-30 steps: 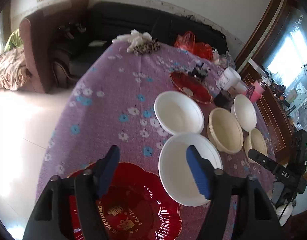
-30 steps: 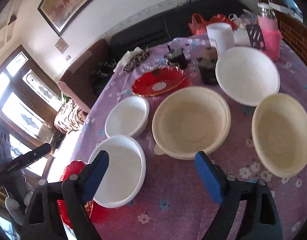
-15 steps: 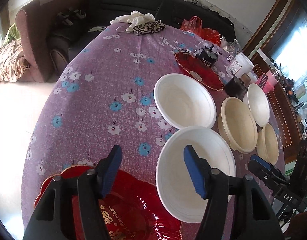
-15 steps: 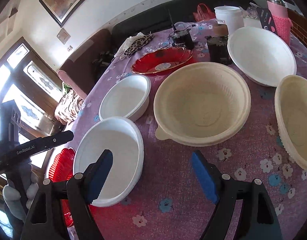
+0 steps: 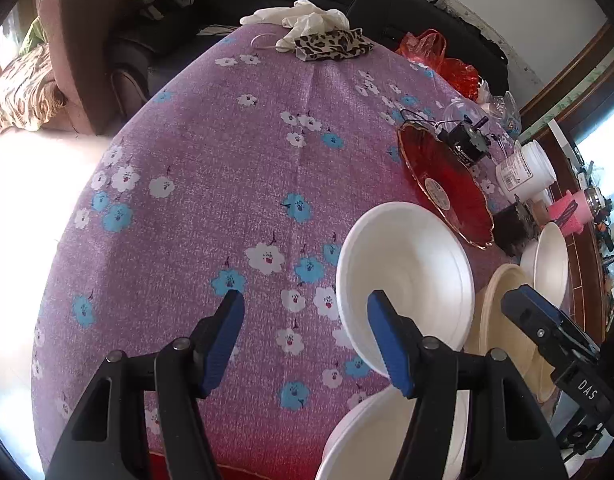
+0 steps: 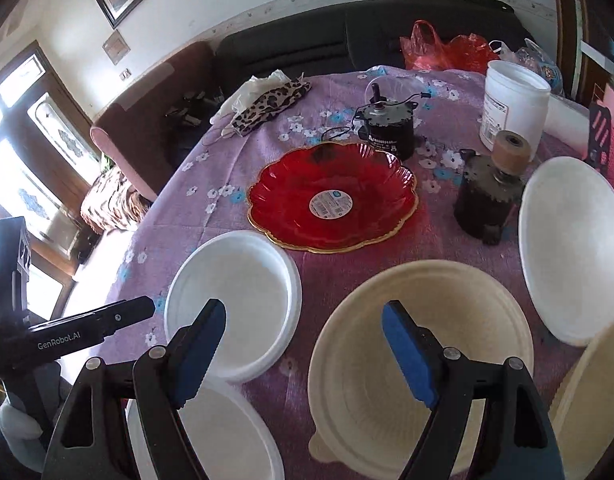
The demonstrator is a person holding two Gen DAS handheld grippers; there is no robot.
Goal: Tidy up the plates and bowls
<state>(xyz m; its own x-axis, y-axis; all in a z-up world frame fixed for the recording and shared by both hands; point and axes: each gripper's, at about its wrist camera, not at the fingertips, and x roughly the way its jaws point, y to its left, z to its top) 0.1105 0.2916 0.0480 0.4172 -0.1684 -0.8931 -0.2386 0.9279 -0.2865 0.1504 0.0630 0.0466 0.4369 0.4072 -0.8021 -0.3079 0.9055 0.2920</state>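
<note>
Two white foam bowls lie on the purple flowered table: one further off [image 5: 407,276] [image 6: 235,300], one nearest me [image 5: 371,440] [image 6: 211,440]. A cream bowl [image 6: 419,360] [image 5: 503,320] sits right of them, a white plate [image 6: 571,248] and a second cream bowl [image 6: 591,396] further right. A red gold-rimmed plate [image 6: 331,200] [image 5: 443,184] lies behind. My left gripper [image 5: 307,340] is open and empty, its right finger over the white bowl's near rim. My right gripper [image 6: 303,356] is open and empty above the gap between white and cream bowls.
A black motor [image 6: 387,128], a dark jar with a tape roll [image 6: 491,200], a white tub [image 6: 511,104] and a pink bottle [image 5: 567,212] stand at the back right. Gloves and a leopard cloth [image 5: 327,40] lie at the far edge. A sofa [image 6: 307,52] stands behind.
Both grippers have moved forward over the table. The near red plate has slid out of the left view; the far white bowl and red plate now look closer.
</note>
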